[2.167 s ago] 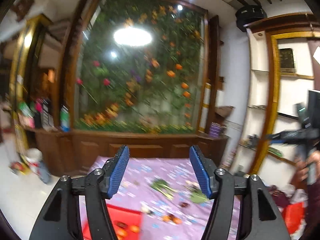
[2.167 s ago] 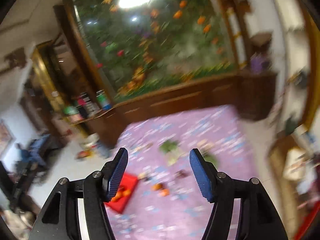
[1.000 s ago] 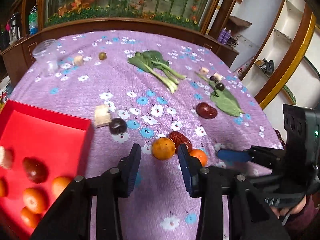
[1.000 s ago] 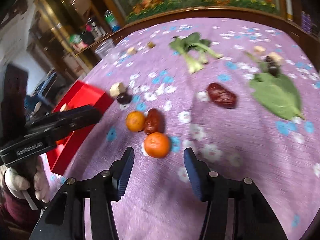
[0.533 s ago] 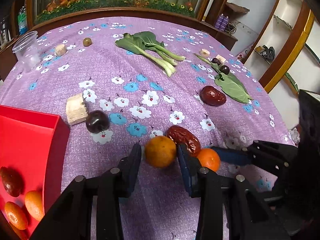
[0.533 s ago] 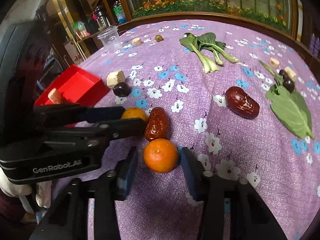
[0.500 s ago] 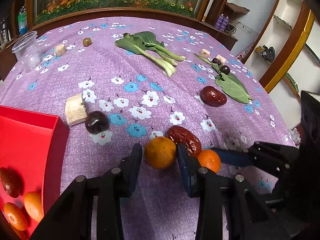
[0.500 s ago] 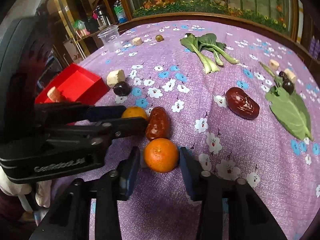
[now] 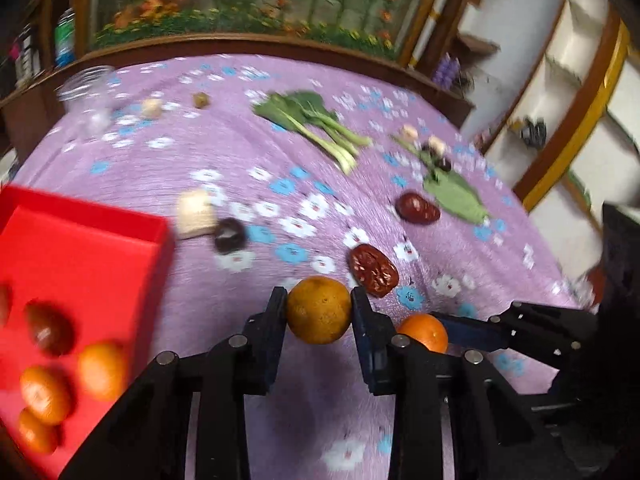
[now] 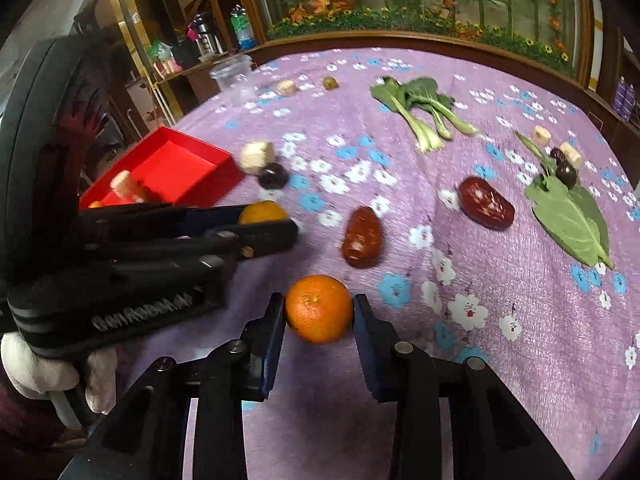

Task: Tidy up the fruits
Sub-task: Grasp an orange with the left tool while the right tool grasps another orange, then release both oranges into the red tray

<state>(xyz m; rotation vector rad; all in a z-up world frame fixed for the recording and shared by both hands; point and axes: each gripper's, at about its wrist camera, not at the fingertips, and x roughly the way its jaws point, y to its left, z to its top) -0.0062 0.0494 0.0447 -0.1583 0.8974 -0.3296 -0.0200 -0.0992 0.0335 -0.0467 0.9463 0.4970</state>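
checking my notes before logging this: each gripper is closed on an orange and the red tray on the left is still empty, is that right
Not quite: the red tray is not empty. The left wrist view shows several oranges and a dark red fruit already in it. The rest holds: the left gripper has its fingers on the duller orange, and the right gripper has its fingers on the brighter orange.

tablecloth – purple, white-blue flowers | tray – red | tangerine – orange | leaf – green
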